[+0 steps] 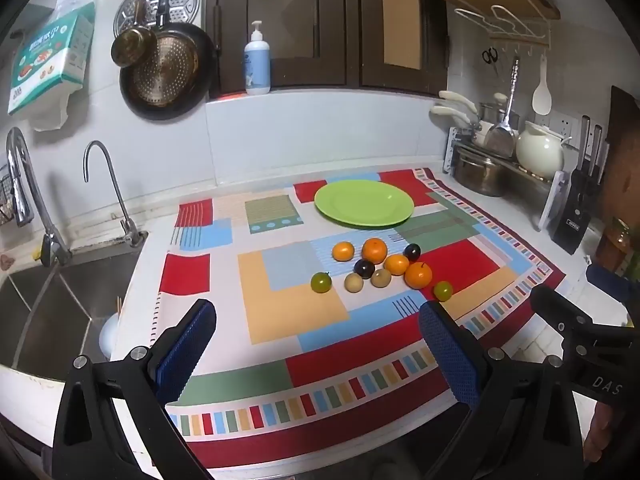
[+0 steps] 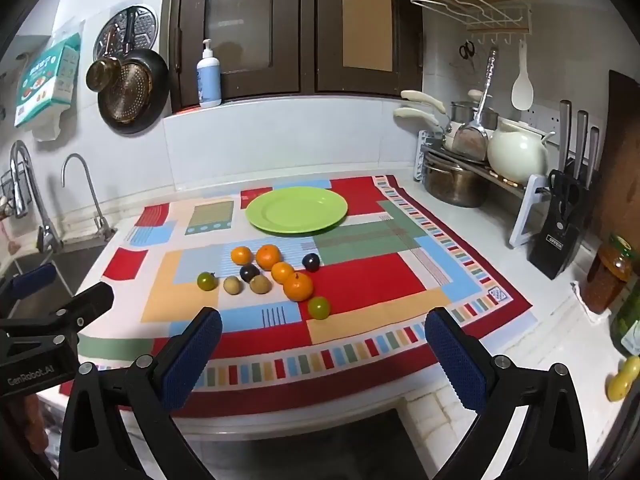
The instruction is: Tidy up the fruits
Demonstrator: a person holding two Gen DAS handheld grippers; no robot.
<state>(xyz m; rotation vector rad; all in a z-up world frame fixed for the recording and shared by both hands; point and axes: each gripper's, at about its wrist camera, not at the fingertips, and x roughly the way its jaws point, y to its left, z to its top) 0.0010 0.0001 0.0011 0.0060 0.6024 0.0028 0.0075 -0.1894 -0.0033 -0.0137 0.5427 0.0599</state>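
Observation:
A cluster of small fruits lies on a patchwork cloth [image 1: 280,312] [image 2: 376,280]: several oranges [image 1: 418,275] [image 2: 298,286], two dark plums [image 1: 364,268] [image 2: 249,272], two tan longans [image 1: 353,282] [image 2: 232,284] and two green fruits [image 1: 321,282] [image 2: 319,307]. Behind them sits an empty green plate [image 1: 364,202] [image 2: 296,209]. My left gripper [image 1: 320,344] hovers open over the cloth's near edge, short of the fruits, nothing between its blue pads. My right gripper [image 2: 324,348] is likewise open and empty, near the counter's front edge. Each gripper shows at the other view's side.
A steel sink [image 1: 48,312] with two taps [image 1: 108,184] lies left of the cloth. A dish rack with pots and a white teapot [image 2: 516,152], a knife block [image 2: 560,236] and jars [image 2: 612,272] crowd the right counter. Pans [image 1: 164,72] hang on the wall.

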